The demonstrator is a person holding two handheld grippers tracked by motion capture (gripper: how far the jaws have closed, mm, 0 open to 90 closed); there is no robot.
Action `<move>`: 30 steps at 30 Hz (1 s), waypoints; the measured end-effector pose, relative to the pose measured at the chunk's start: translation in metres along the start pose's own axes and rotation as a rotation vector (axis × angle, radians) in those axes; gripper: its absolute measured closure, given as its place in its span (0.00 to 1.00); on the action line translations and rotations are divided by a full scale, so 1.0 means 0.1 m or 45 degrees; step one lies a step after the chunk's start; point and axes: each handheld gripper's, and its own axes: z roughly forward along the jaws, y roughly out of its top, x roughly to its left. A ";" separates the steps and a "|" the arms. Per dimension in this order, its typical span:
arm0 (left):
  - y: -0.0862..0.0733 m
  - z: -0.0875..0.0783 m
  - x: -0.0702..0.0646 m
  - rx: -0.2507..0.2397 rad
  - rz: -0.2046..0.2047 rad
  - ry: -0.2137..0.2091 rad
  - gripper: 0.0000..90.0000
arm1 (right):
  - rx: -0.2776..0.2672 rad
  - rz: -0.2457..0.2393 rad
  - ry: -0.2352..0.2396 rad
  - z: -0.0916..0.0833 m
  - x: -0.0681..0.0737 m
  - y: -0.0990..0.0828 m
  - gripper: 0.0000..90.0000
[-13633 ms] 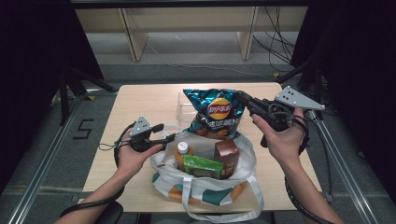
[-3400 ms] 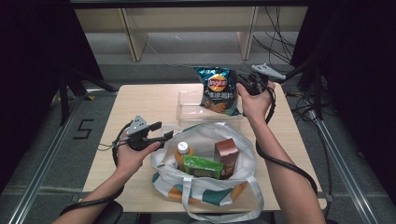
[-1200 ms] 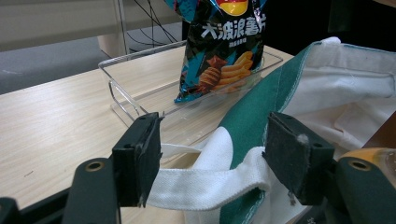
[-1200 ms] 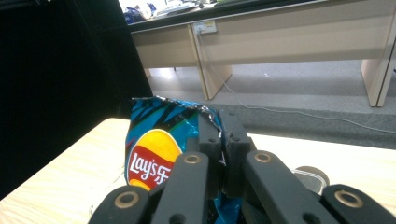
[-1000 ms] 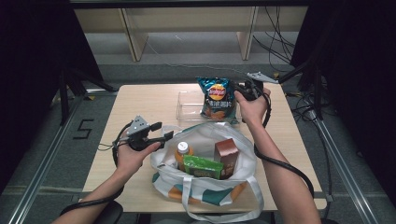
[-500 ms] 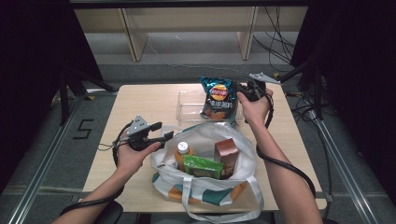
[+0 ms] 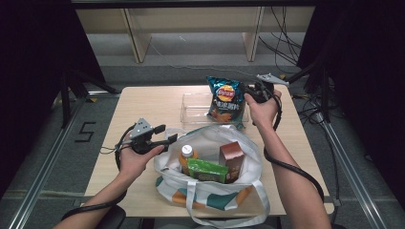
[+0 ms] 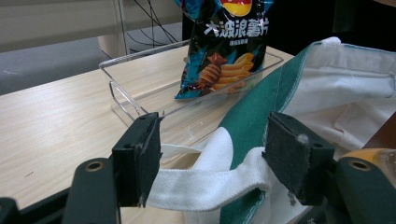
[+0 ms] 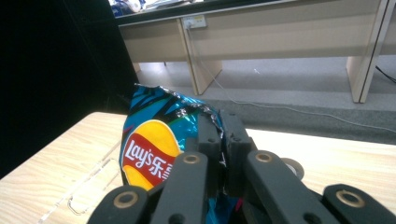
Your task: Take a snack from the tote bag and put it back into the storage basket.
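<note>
Chip bag point(image 7: 226, 98): pinched at its top by the shut right gripper point(image 7: 251, 90), lower end in the clear tray point(image 7: 191, 110) for unloading. Left gripper point(image 7: 169, 138): jaws wide around the tote bag point(image 7: 210, 191) strap beside the tray, steadying it.

Two bare forearms enter from the bottom edge. Each hand carries a black tool: left tool point(image 7: 165, 135), right tool point(image 7: 248, 90), topped by grey triangular plates, trailing looping black cables.

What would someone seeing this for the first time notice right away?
The bright blue chip bag stands upright in the clear tray at the table's far side, pinched at its top corner by the right gripper. Nearer, a white and green tote bag holds groceries, and the left gripper straddles its handle.
</note>
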 end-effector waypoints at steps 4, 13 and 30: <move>0.00 0.00 0.00 -0.002 -0.003 0.001 0.40 | 0.003 -0.003 -0.010 0.01 -0.02 -0.03 0.98; 0.00 0.00 0.00 -0.002 -0.002 0.000 0.39 | -0.002 -0.036 -0.006 0.03 -0.01 0.02 1.00; 0.00 0.00 0.02 0.002 -0.008 0.004 0.39 | -0.038 -0.004 0.007 0.23 0.06 0.15 1.00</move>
